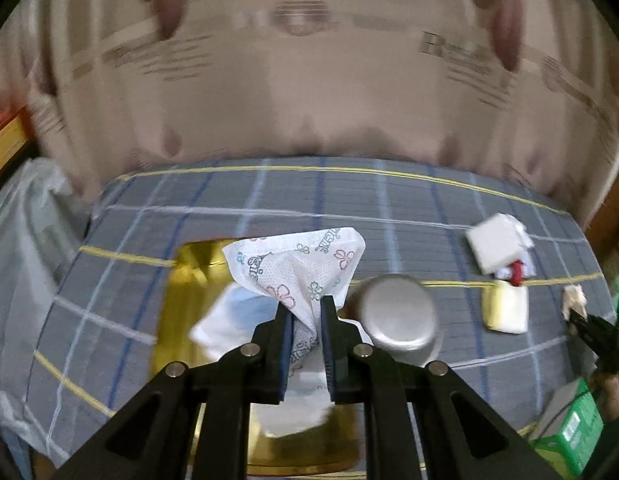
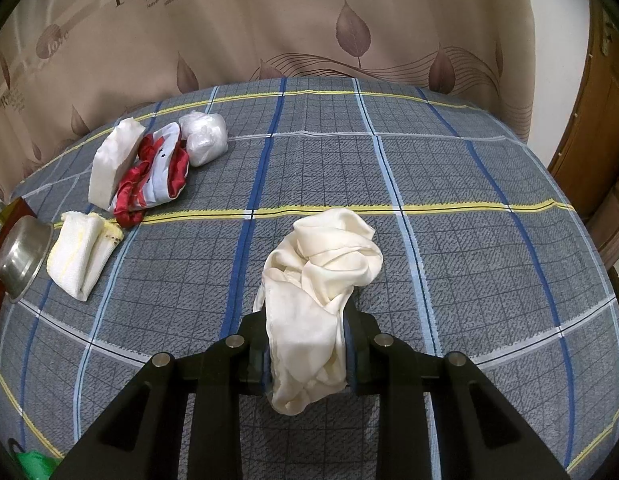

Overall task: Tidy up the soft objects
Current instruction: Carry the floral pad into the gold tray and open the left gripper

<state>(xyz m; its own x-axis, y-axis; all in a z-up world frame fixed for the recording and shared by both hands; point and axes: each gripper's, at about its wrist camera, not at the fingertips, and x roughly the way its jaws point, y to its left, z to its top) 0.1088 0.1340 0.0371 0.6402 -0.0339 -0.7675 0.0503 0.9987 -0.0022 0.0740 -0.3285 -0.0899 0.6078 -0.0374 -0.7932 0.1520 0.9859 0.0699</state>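
Note:
My left gripper is shut on a white printed wipe pack and holds it above a gold tray that holds a blue-and-white pack. My right gripper is shut on a crumpled cream silk cloth above the plaid bed cover; this gripper also shows at the right edge of the left wrist view. A white pack, a red-and-white cloth, a clear plastic bag and a folded white towel lie at the left.
A steel bowl sits upside down by the tray. A patterned curtain hangs behind the bed. A wooden door stands at the right. A green box lies at the lower right.

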